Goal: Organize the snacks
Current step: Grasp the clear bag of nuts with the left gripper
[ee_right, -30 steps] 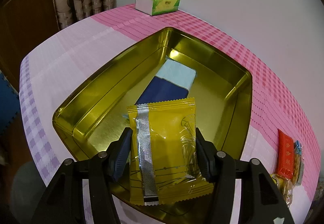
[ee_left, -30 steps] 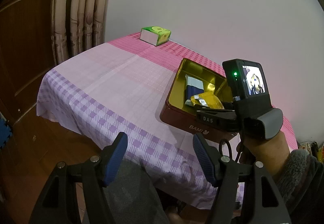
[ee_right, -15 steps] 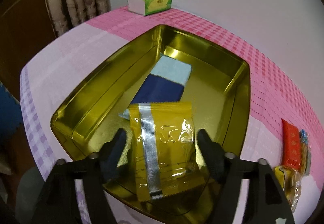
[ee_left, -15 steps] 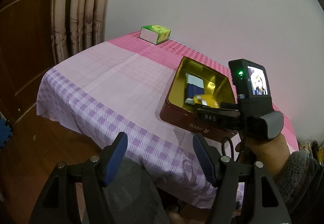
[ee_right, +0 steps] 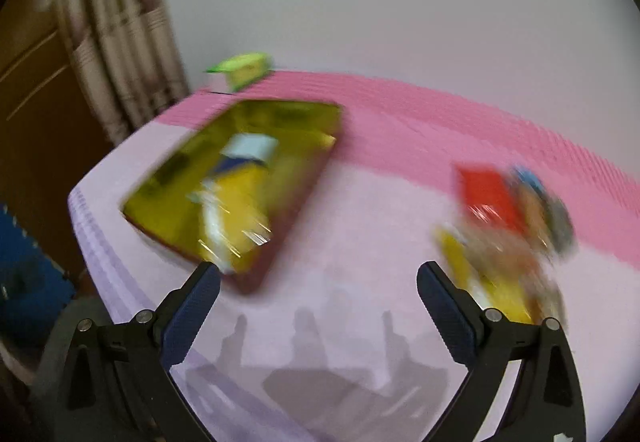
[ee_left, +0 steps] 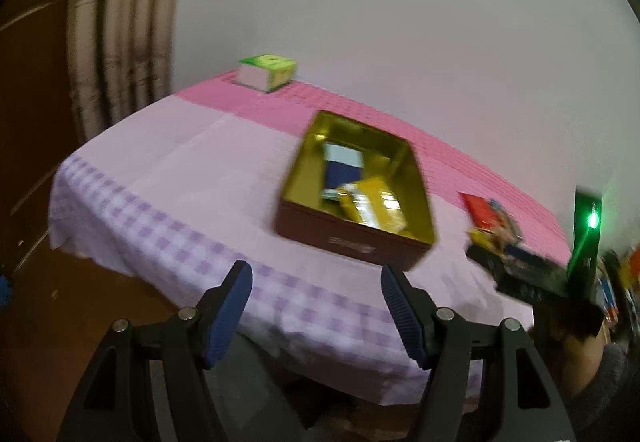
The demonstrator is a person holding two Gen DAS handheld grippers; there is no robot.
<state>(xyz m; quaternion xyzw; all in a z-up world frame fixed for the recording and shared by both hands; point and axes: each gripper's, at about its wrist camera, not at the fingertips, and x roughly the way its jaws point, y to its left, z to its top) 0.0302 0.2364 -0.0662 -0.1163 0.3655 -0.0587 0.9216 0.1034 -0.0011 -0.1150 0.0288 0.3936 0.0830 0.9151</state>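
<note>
While both views are smeared by motion, we can make out the table (ee_left: 168,162) under its pink and lilac checked cloth, the largest thing before us, with a curtain (ee_left: 120,26) hanging at its far left corner. On the cloth stands the gold-lined tin (ee_left: 420,178) with dark red outer walls. Inside it lie a blue and white packet (ee_left: 344,166) toward the far end and the yellow snack packet (ee_left: 372,202) at the near end, partly over the blue one. To the right of the tin, apart from it, a small heap of loose snacks (ee_right: 508,226) rests on the cloth, a red packet (ee_right: 488,194) at its far side. A green box (ee_left: 268,72) sits at the far edge near the wall.

Our right gripper (ee_right: 318,306) hangs over bare cloth between tin and heap; its jaws have just been opening and now stand spread wide with nothing between them. Our left gripper (ee_left: 316,306) hovers off the near table edge, its jaws parted and empty, touching nothing.
</note>
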